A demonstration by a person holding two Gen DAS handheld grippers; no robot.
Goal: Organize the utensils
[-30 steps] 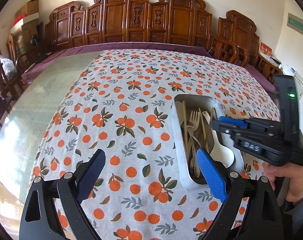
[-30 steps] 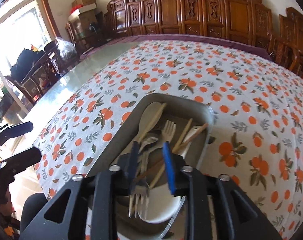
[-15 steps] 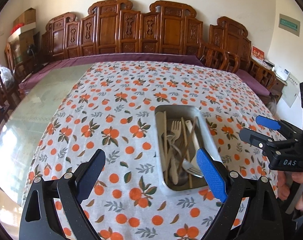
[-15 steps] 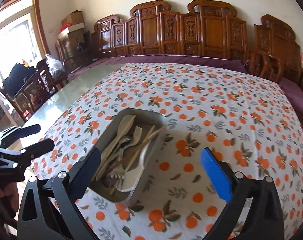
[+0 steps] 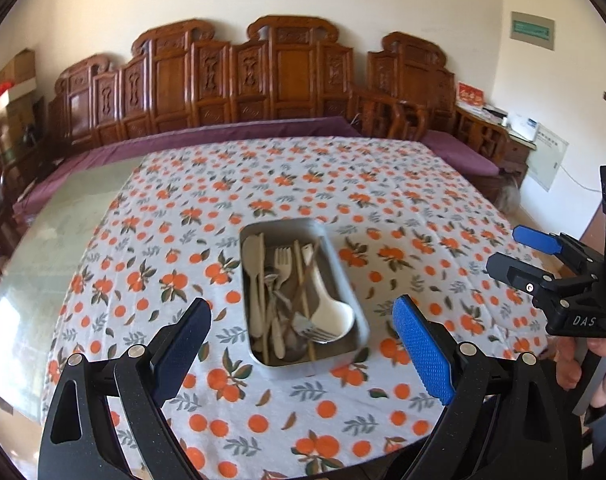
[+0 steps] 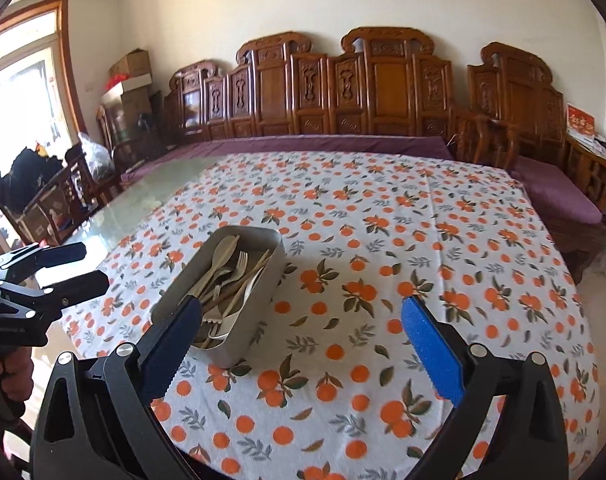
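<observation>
Metal tray (image 5: pixel 345 276) sits on the orange-print tablecloth (image 5: pixel 163 240) covering the surface, holding utensils: forks, pale spoons, chopsticks, jumbled together. Left gripper (image 5: pixel 303 344) fingers spread wide, nothing held, above the tray's near end. Right gripper (image 6: pixel 303 344) fingers just opened fully, empty, beside the tray.

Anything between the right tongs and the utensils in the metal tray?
Nothing visible. The right tongs are open and empty above the orange-print tablecloth; the rectangular metal tray of utensils is open-topped, only its rim between.
</observation>
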